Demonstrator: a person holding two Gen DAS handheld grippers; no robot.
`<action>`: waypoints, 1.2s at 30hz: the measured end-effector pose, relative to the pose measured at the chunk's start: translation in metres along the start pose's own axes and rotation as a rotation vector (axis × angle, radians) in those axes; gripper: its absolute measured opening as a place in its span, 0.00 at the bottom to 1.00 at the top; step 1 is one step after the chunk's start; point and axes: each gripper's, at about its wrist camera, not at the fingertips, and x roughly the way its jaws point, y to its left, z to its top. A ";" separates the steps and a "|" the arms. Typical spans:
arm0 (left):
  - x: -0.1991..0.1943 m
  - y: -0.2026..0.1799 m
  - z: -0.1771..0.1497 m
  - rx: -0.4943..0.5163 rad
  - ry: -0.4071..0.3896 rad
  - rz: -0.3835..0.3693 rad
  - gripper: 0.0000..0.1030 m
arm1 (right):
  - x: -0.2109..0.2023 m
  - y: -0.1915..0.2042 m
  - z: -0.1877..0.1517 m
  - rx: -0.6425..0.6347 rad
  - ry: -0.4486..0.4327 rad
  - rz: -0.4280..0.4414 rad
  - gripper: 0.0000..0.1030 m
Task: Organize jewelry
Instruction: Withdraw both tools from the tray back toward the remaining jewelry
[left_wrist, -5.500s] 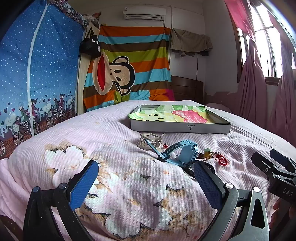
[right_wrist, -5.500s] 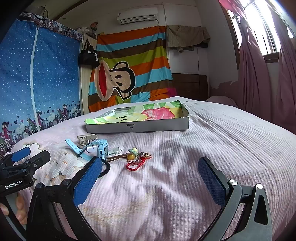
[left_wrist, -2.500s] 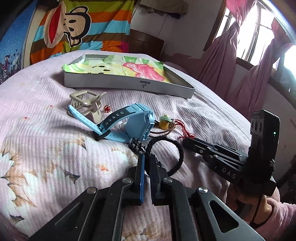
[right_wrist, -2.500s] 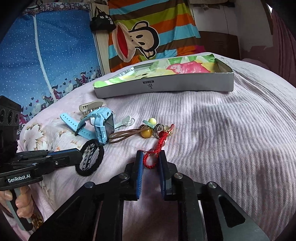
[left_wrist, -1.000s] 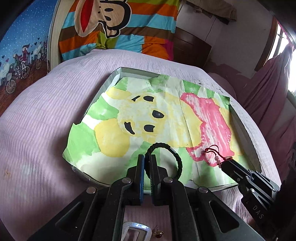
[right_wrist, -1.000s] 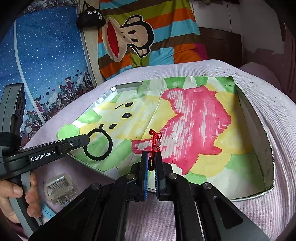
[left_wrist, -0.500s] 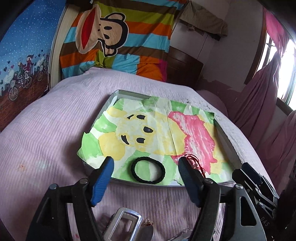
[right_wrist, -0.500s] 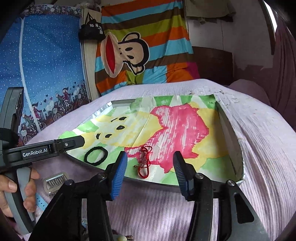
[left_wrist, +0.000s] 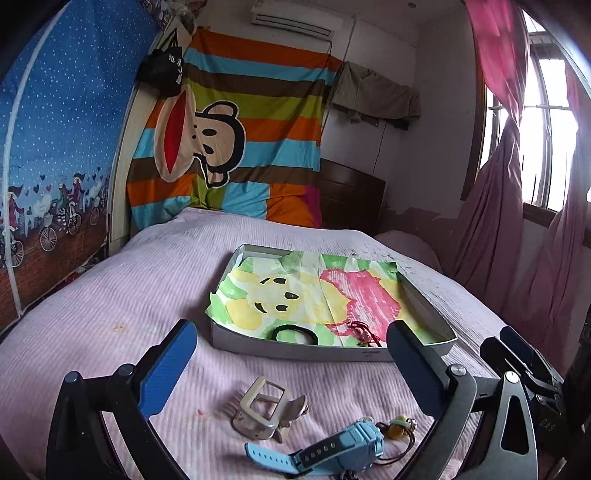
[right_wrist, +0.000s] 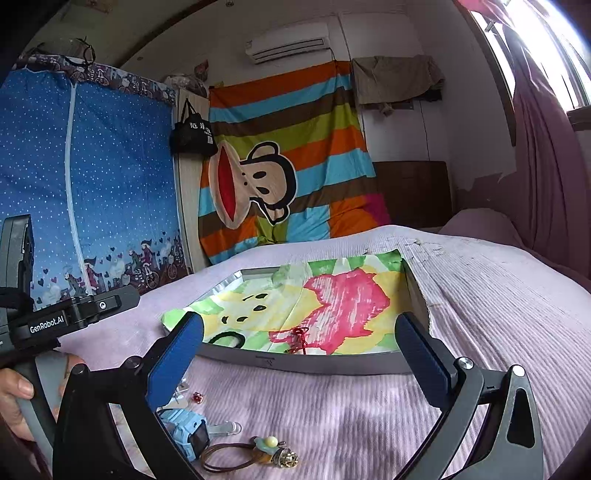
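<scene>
A black braided bracelet (left_wrist: 294, 335) lies inside the shallow grey tray (left_wrist: 295, 352), close to the tray's near wall, on the green patch of the painted paper lining (left_wrist: 295, 291). Just to its right, also near that wall, sits a red cord bracelet (left_wrist: 364, 332), on the edge of the pink painted shape. The two are near each other but apart.

The tray rests on a bed covered by a pink ribbed bedspread (left_wrist: 147, 295). Behind the bed hangs a striped cloth with a cartoon monkey (left_wrist: 207, 147); a blue dotted wardrobe cover (right_wrist: 92, 184) stands at the left, pink curtains (left_wrist: 517, 203) hang by the window at the right, and an air conditioner (left_wrist: 295, 20) is mounted high on the wall.

On the bedspread in front of the tray lie a silver hair claw clip (left_wrist: 267, 411), a light blue watch (left_wrist: 332, 448), a tiny red bead (right_wrist: 197, 397), and a brown cord with a yellow bead and green charm (right_wrist: 255, 448).

The left gripper (left_wrist: 291, 365) is spread wide and holds nothing, hanging over the bedspread short of the tray's near wall, with the black bracelet beyond its fingertips. The right gripper (right_wrist: 299, 354) is likewise splayed and empty, before the same wall, the red cord bracelet (right_wrist: 299, 339) just past it.
</scene>
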 end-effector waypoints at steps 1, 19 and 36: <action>-0.005 0.001 -0.003 0.004 -0.007 0.003 1.00 | -0.005 0.002 -0.001 -0.008 -0.005 -0.002 0.99; -0.041 0.016 -0.067 0.051 0.037 0.030 1.00 | -0.048 0.009 -0.052 -0.077 0.067 0.000 0.99; -0.040 -0.008 -0.093 0.130 0.101 -0.001 1.00 | -0.030 -0.005 -0.077 -0.098 0.193 -0.003 0.88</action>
